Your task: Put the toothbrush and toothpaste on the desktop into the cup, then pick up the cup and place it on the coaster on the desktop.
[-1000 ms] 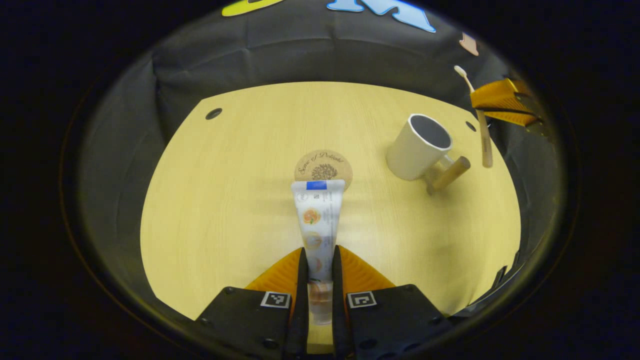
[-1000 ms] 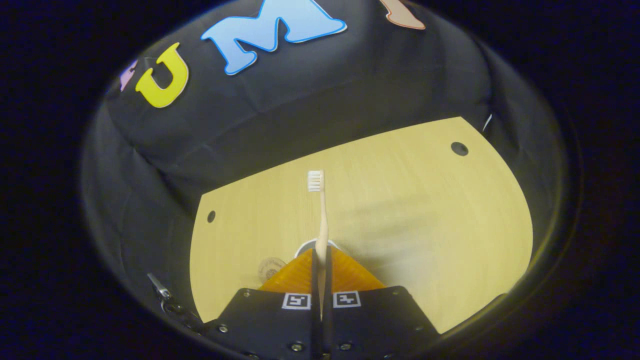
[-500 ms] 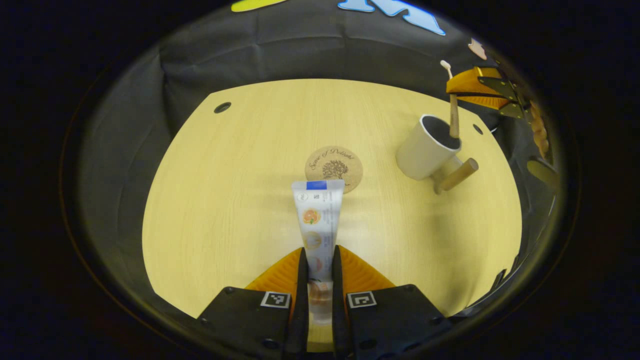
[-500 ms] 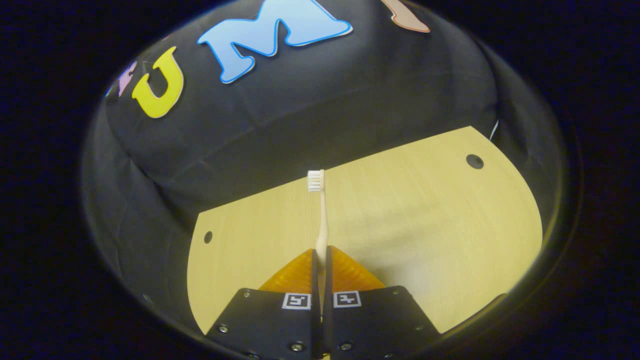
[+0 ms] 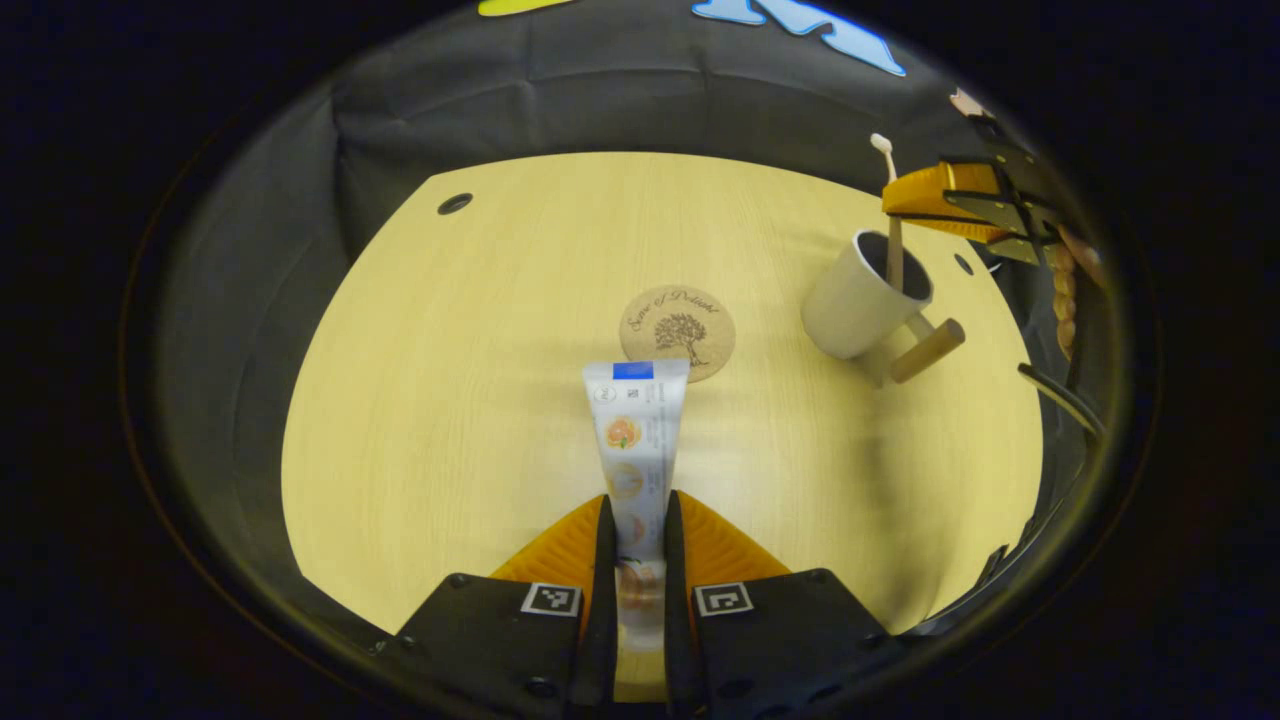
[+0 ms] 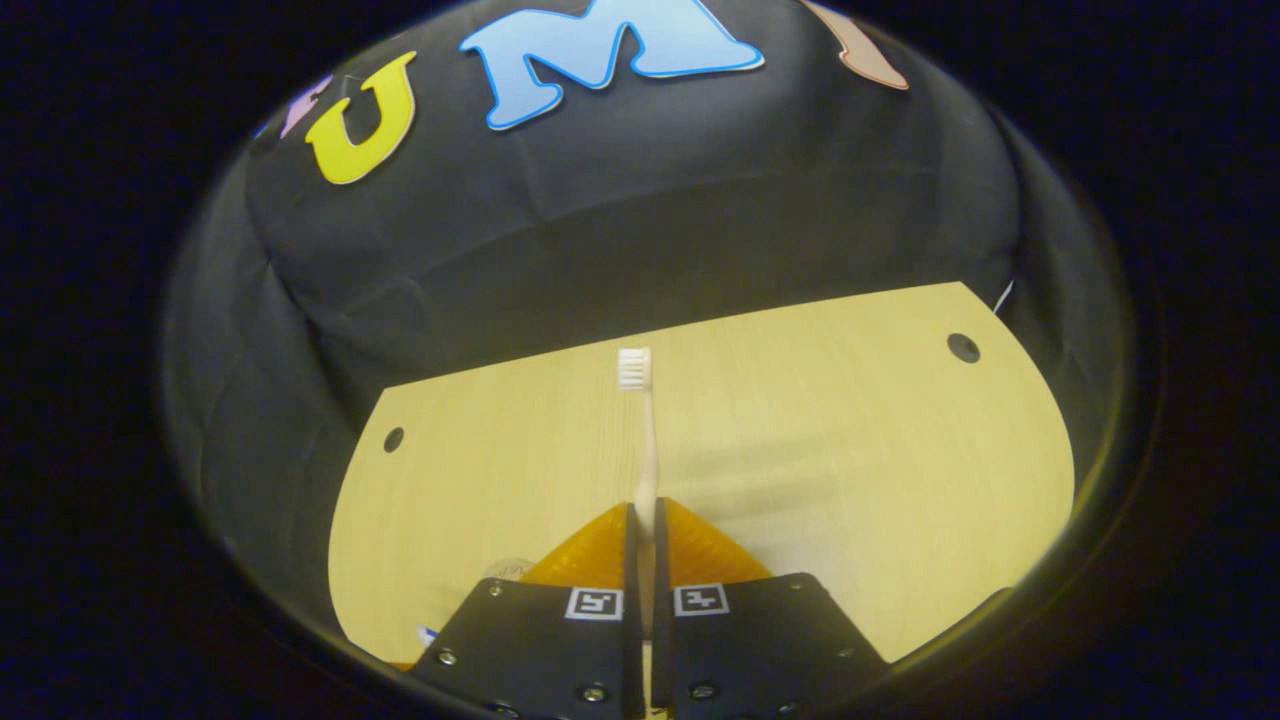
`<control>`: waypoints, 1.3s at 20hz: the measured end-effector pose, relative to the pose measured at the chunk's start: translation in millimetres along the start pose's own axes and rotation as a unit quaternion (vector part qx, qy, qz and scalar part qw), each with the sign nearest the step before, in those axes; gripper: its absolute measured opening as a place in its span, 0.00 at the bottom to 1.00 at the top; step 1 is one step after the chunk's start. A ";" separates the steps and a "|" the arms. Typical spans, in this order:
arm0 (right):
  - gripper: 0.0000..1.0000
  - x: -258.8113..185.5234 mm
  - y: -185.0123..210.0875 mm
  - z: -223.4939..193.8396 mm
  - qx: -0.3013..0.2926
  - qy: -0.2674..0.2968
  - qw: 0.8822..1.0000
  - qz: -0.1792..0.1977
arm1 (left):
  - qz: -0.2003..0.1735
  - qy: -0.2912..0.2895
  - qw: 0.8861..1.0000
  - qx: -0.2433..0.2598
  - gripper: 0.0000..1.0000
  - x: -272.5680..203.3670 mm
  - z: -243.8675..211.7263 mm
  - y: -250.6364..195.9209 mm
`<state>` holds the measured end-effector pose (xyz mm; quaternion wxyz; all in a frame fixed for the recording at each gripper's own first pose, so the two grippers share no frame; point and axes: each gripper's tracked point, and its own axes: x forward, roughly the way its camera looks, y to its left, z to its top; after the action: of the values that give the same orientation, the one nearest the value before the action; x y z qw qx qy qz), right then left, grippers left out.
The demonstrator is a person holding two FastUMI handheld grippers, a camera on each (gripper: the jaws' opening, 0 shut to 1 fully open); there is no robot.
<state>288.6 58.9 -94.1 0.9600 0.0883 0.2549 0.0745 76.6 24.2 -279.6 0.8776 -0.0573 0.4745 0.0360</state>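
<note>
Left gripper [image 5: 635, 525] is clamped on the toothpaste [image 5: 636, 440], both fingers pressing the tube near its cap end, the flat crimped end pointing toward 12 o'clock over the table [image 5: 480, 380]. Just past that end, the coaster [image 5: 677, 332] lies flat on the wood. At about 2 o'clock in the left gripper view stands the cup [image 5: 862, 297], tilted by the lens, its wooden handle [image 5: 927, 350] sticking out toward 4 o'clock.

Above the cup's mouth my right gripper [image 5: 900, 195] holds the toothbrush [image 5: 890, 225] upright, bristles up, with the lower end of the handle dipping inside the rim. I cannot tell whether it touches the bottom.

In the right gripper view, that gripper [image 6: 643, 525] is closed tight on the toothbrush [image 6: 643, 440], the brush running straight toward 12 o'clock with the bristle head [image 6: 632, 368] against the far edge of the table [image 6: 850, 450]. A round hole [image 6: 963, 347] sits near the table's 2 o'clock corner, another [image 6: 393, 439] near 10 o'clock.
</note>
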 end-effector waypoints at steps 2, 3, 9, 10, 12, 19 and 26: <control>0.05 1.3 -4.5 -3.8 0.000 0.007 1.000 -0.004 | 0.000 0.001 1.000 -0.003 0.27 -8.0 2.2 7.6; 0.05 -1.1 -7.6 -5.6 0.001 0.008 1.000 -0.008 | 0.000 0.001 1.000 -0.004 0.27 -12.3 3.6 13.6; 0.15 -9.2 -9.3 -6.5 0.009 0.010 1.000 -0.004 | -0.002 -0.002 1.000 -0.001 0.27 -32.1 7.2 32.7; 0.17 -11.8 -9.0 -5.3 0.010 0.009 1.000 -0.004 | -0.003 -0.003 1.000 0.001 0.27 -30.5 6.8 28.5; 0.17 -16.9 -7.4 -4.7 0.011 0.006 1.000 0.000 | -0.004 -0.007 1.000 0.005 0.27 -22.1 6.5 18.1; 0.17 -41.1 -8.2 -11.0 0.014 -0.001 1.000 0.008 | -0.007 -0.021 0.999 0.032 0.26 -37.5 18.3 11.8; 0.17 -69.1 -35.6 -19.1 0.035 -0.009 0.999 -0.005 | -0.015 -0.043 0.997 0.060 0.27 -55.7 40.1 6.6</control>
<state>223.1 13.8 -84.9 0.9590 0.1208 0.2494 0.0596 78.6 35.7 -211.7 0.8995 -0.0104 0.4368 -0.0036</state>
